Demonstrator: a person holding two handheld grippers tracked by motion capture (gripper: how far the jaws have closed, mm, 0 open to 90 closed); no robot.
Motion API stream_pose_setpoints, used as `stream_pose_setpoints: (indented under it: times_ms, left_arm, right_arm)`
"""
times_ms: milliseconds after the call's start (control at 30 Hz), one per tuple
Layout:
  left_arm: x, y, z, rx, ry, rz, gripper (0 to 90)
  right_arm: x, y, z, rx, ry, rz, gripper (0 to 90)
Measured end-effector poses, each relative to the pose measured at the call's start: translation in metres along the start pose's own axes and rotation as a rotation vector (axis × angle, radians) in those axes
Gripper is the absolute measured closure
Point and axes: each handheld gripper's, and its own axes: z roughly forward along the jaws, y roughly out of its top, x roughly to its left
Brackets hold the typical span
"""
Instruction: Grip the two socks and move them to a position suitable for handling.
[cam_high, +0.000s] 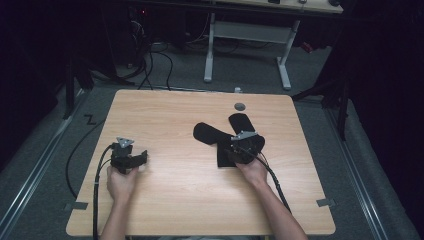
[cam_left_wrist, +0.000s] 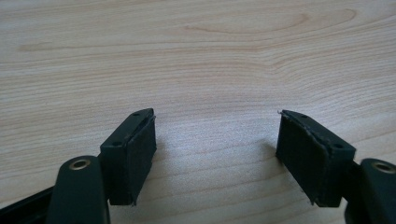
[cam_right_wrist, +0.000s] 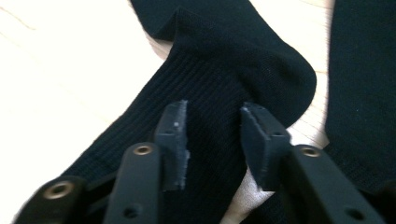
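High view: two black socks (cam_high: 215, 136) lie on the pale wood-grain bench (cam_high: 180, 185), right of centre, overlapping into a rough V. My right tongs (cam_high: 239, 150) sit over the nearer sock; its lower end is hidden under them. My left tongs (cam_high: 141, 158) rest on bare wood, well apart from the socks, hand curled round the grip.

Left gripper view: left tongs (cam_left_wrist: 215, 140) spread wide, nothing between the flat black pads (cam_left_wrist: 135, 156), just grained board.

Right gripper view: right tongs (cam_right_wrist: 214, 140) partly open over the fine-ribbed knit sock (cam_right_wrist: 219, 79), the rounded heel just beyond. Pads (cam_right_wrist: 173, 144) frayed at the edges. A second sock (cam_right_wrist: 359, 84) is cut off at the right. I cannot tell whether the pads touch the fabric.
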Motion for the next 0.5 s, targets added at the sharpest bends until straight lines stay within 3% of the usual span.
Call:
stream_pose_setpoints:
  times_ms: [200, 500]
  left_arm:
    - [0.0002, 0.0000, -0.0001, 0.000, 0.000, -0.002, 28.9]
    - [0.0017, -0.0001, -0.0004, -0.001, -0.005, -0.013, 28.8]
  right_arm:
    - [0.0011, 0.0041, -0.0001, 0.028, 0.017, -0.031, 81.8]
    - [0.0029, 0.0061, -0.0046, 0.011, 0.034, -0.039, 85.1]
